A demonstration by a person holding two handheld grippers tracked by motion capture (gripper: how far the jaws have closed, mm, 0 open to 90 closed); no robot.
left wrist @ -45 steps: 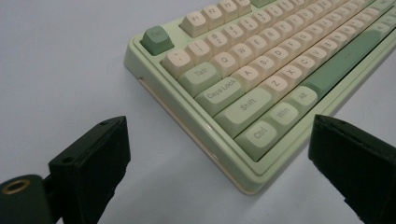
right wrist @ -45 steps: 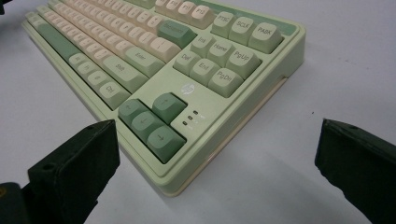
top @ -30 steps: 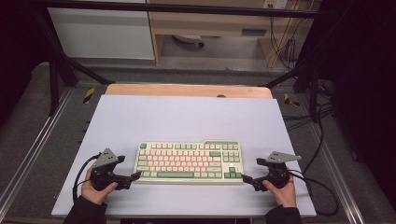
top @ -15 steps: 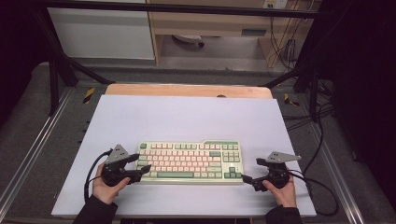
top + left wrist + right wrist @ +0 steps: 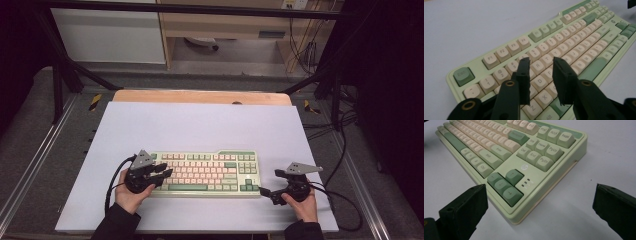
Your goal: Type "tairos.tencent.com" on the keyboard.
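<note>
High view down over the table (image 5: 200,125); both gripper views close, low, sharing the keyboard (image 5: 205,172).

A keyboard (image 5: 207,172) lies on the near half of a table top (image 5: 200,125), its long side running left to right, roughly centred between the table's left and right edges. The far half of the table top lies behind it. The left gripper (image 5: 161,173) sits over the keyboard's left end, above the letter keys (image 5: 541,72) there, with the left hand (image 5: 131,192) just near of it. The right gripper (image 5: 265,191) sits on the table just beside the keyboard's near right corner (image 5: 516,218), beside the arrow keys (image 5: 504,185), with the right hand (image 5: 302,202) to its right. A cable (image 5: 345,210) trails right from it across the table's near right corner.
</note>
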